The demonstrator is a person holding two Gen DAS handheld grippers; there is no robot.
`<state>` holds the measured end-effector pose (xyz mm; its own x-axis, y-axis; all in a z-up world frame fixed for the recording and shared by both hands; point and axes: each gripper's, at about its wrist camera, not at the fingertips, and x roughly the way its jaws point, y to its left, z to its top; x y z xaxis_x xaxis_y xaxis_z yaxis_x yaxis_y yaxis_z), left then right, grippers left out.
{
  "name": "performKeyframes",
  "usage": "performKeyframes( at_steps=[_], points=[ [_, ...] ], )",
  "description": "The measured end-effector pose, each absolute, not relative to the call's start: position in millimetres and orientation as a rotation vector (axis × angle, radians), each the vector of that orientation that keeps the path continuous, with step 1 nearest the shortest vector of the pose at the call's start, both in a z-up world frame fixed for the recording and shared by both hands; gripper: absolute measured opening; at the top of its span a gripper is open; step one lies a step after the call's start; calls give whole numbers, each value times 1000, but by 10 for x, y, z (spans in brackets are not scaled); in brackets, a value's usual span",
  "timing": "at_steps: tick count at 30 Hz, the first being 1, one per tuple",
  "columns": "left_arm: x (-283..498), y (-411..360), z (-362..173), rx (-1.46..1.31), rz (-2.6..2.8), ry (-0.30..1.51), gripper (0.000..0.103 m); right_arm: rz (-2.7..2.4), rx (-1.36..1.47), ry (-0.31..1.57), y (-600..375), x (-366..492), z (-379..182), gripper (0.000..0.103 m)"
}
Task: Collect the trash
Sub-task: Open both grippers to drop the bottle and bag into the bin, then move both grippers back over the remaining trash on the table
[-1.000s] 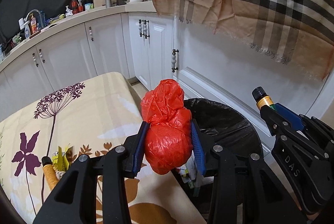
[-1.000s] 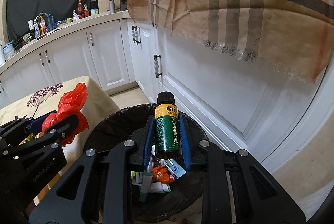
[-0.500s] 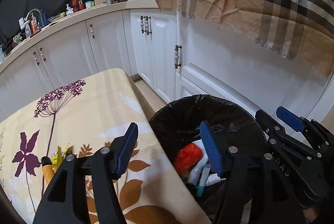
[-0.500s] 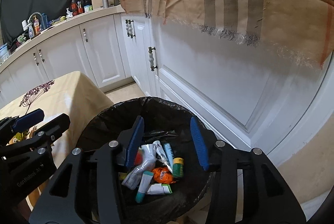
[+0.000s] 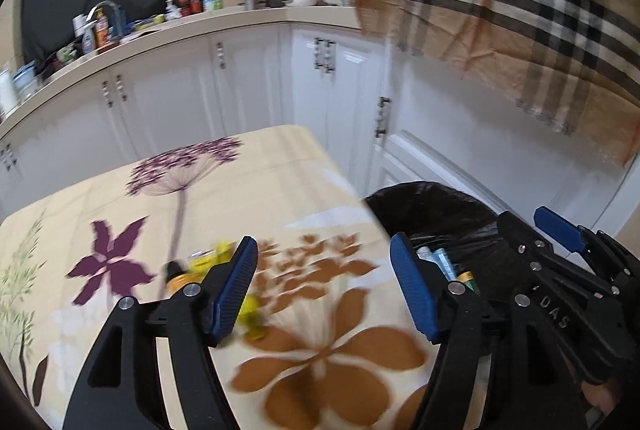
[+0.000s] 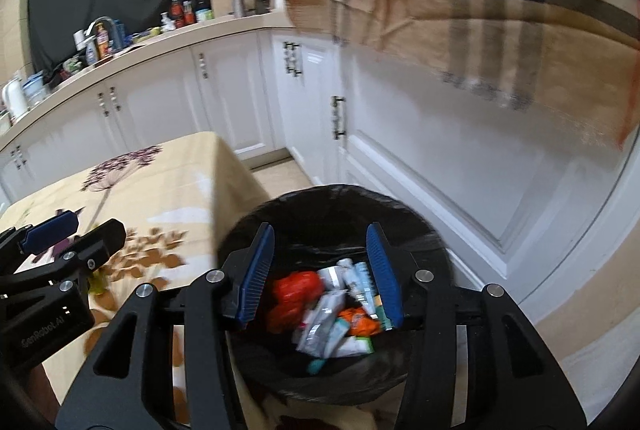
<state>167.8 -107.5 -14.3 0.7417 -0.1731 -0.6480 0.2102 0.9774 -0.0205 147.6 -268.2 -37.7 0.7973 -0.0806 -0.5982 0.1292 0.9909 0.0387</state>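
My left claw [image 5: 324,286] hangs empty over the floral table [image 5: 200,197], blue jaws just opened wider, nothing between them; it faces the leftover trash, a small bottle [image 5: 178,278] and yellow scraps [image 5: 212,258] just left of my left finger, probably next. My right claw [image 6: 320,270] is parted and empty above the black-lined bin [image 6: 332,201] beside the table, so drops land inside. Red bag [image 6: 294,294] lies in there among tubes and wrappers.

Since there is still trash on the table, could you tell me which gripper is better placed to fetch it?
Left. The left gripper hangs open and empty over the table, close by the yellow scraps and small bottle. The right gripper, also open and empty, sits over the bin.
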Motion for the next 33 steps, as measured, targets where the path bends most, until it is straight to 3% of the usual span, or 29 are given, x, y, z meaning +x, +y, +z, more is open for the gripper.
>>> performKeyframes(
  at_steps=[16,33],
  points=[
    [1424,239,-189,-42,37,725,68,73,-2,659,-1692,1586,-345,47],
    [1334,963,-324,-120,159,752,68,213,-125,768,-837,1815,-603,47]
  ],
)
